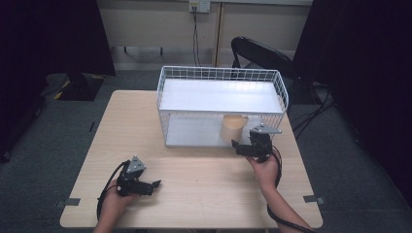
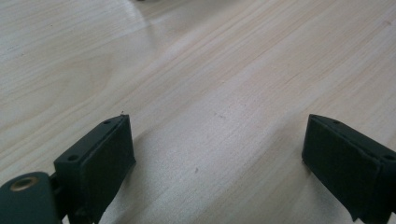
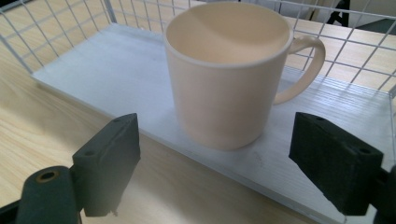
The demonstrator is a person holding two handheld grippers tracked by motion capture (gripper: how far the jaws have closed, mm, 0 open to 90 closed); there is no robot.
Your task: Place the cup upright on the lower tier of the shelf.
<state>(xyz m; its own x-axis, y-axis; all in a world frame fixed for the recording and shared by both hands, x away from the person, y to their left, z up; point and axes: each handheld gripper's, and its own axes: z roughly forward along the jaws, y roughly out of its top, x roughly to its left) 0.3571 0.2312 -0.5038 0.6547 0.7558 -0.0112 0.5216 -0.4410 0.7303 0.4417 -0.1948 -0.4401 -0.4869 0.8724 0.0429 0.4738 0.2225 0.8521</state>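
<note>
Showing one wooden table, the high view takes in two grippers, one wire rack and one mug. At the left, the left gripper is held in the person's left hand low over the near part of the table; in the left gripper view its two black jaws are seen standing wide apart over bare wood grain, with nothing between them. Toward the middle, one white wire rack of two white shelves is set on the far half of the table. At the right end of the lower shelf one mug is placed upright, just inside the shelf's front edge. The mug is plain cream or pale beige, matt and smooth, with a thin rounded rim and one loop handle, which is turned to the right in the right gripper view. No brand, label or writing can be made out on the mug, the rack or the grippers. At the right, the right gripper is held in the person's right hand just in front of the mug. Its jaws are seen spread wide to either side of the mug, near it but not touching, and nothing is gripped.
</note>
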